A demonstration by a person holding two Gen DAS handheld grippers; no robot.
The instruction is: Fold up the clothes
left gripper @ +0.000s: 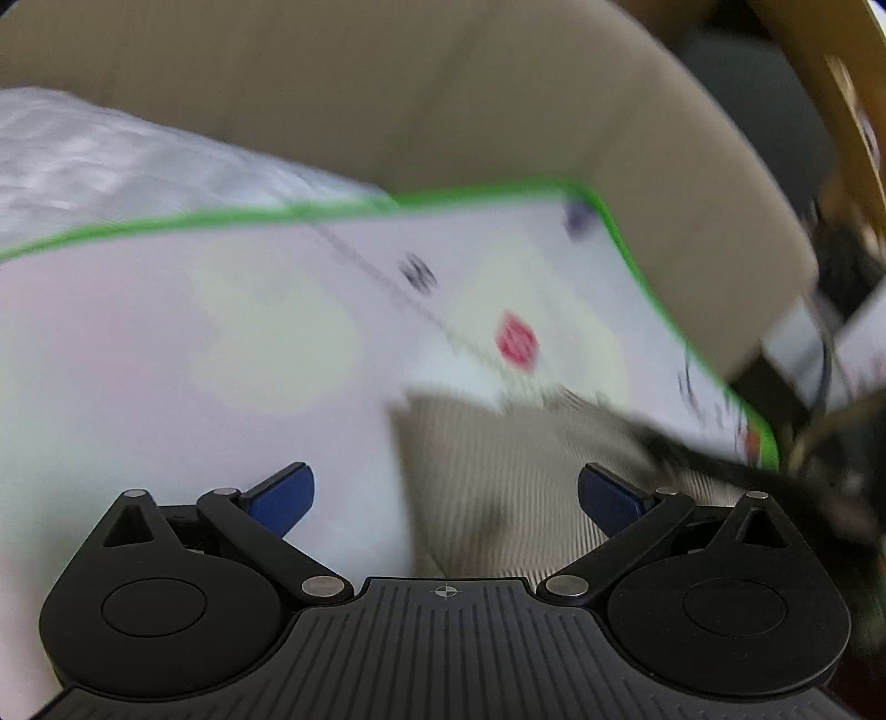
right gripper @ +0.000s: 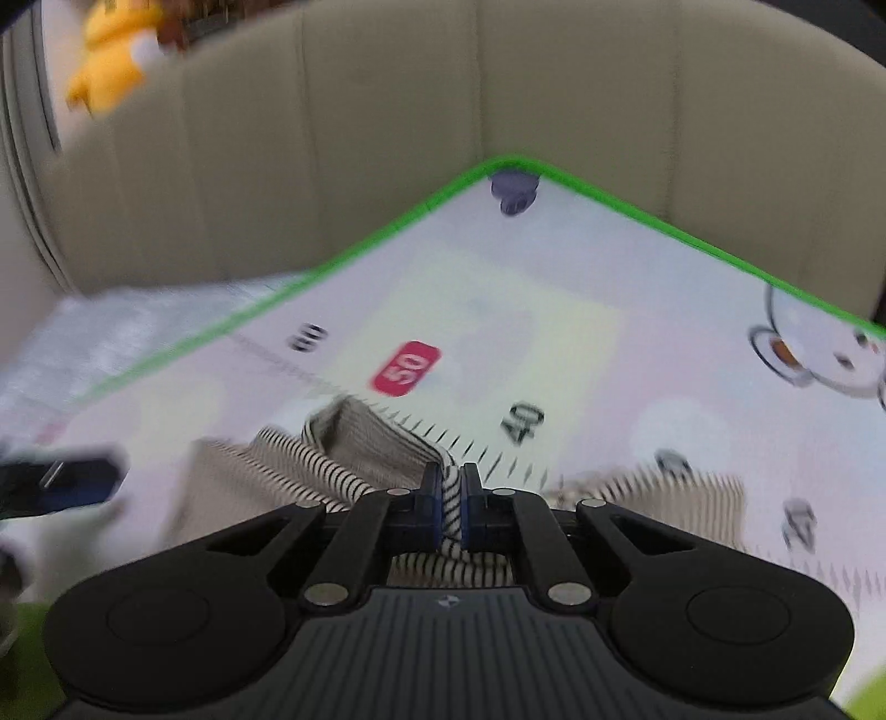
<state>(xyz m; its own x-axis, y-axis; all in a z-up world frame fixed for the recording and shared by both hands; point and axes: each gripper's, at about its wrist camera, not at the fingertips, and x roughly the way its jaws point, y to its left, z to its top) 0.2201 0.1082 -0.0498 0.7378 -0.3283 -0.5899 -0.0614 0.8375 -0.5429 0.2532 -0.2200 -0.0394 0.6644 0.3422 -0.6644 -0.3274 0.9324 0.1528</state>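
Observation:
A beige garment with thin dark stripes (right gripper: 354,459) lies bunched on a pale play mat with a green border (right gripper: 581,343). My right gripper (right gripper: 451,498) is shut on a fold of the striped garment, low over the mat. In the left wrist view the same garment (left gripper: 498,487) lies ahead of my left gripper (left gripper: 446,495), which is open and empty just above it. The left gripper's blue finger (right gripper: 77,479) shows at the left edge of the right wrist view, blurred.
A beige sofa (right gripper: 387,138) backs the mat on two sides. A yellow plush toy (right gripper: 111,50) sits at the upper left. A whitish crinkled sheet (left gripper: 111,160) lies beside the mat. The mat (left gripper: 194,343) carries printed numbers and cartoon figures.

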